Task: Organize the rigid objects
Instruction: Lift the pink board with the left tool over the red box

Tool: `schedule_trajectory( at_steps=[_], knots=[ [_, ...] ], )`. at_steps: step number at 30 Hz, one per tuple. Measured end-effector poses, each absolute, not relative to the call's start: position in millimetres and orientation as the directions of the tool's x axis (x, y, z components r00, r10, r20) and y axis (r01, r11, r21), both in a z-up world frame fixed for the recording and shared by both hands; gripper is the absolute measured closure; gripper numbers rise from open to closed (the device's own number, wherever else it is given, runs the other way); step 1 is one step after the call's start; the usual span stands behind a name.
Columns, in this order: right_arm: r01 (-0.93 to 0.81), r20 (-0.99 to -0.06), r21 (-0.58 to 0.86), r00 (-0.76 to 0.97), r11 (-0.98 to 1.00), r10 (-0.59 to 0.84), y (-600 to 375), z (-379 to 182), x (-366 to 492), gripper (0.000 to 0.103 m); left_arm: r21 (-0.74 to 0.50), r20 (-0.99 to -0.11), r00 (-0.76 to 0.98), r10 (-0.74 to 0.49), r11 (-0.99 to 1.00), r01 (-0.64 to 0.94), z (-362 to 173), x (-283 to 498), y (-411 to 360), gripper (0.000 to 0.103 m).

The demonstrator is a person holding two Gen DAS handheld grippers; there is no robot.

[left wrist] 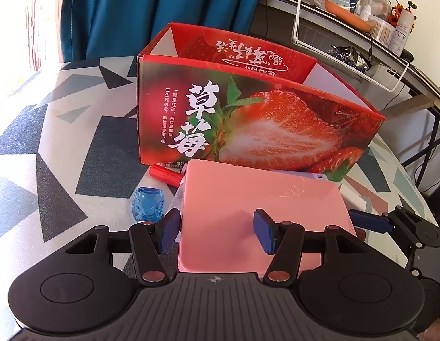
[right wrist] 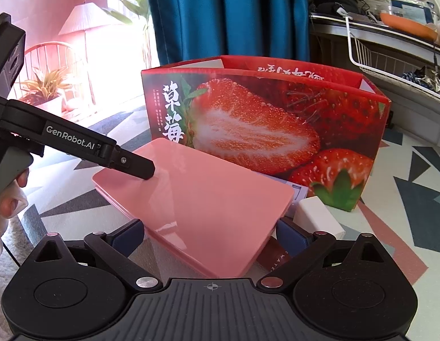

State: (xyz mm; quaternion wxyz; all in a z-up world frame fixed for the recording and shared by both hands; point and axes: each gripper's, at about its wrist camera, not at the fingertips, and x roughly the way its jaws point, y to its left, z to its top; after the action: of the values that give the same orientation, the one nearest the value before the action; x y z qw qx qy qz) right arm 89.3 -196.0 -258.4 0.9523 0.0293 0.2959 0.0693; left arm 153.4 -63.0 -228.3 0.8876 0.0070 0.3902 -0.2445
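Observation:
A flat pink case (left wrist: 262, 207) lies on the patterned table in front of an open red strawberry box (left wrist: 248, 108). My left gripper (left wrist: 217, 233) is open, its right finger resting on the case top and its left finger just off the case's left edge. My right gripper (right wrist: 210, 233) spans the pink case (right wrist: 203, 207) with its blue pads at both edges; it looks closed on it. The left gripper's finger (right wrist: 140, 167) touches the case top in the right wrist view. The strawberry box (right wrist: 265, 130) stands right behind.
A red marker (left wrist: 166, 174) and a blue transparent piece (left wrist: 147, 204) lie left of the case. A white block (right wrist: 319, 217) and a dark red item (right wrist: 272, 258) lie beside it on the right. A white wire rack (left wrist: 348, 48) hangs on a desk behind.

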Motion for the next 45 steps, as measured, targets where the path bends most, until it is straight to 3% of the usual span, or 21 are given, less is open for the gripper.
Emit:
schedule_trajectory(
  at_steps=[23, 35, 45],
  knots=[
    [-0.136, -0.559, 0.012, 0.82, 0.991, 0.119, -192.0, -258.9, 88.0, 0.006, -0.163, -0.696, 0.578, -0.426, 0.878, 0.45, -226.8, 142.0, -60.9, 0.044],
    [-0.138, -0.507, -0.048, 0.857, 0.989, 0.095, -190.2, -241.3, 80.6, 0.006, -0.169, -0.645, 0.62, -0.448, 0.874, 0.456, -204.8, 133.6, -57.4, 0.044],
    [-0.157, -0.43, -0.147, 0.899, 0.977, 0.08, -188.7, -187.9, 100.5, 0.006, -0.164, -0.562, 0.69, -0.456, 0.879, 0.447, -160.0, 142.0, -55.7, 0.042]
  ],
)
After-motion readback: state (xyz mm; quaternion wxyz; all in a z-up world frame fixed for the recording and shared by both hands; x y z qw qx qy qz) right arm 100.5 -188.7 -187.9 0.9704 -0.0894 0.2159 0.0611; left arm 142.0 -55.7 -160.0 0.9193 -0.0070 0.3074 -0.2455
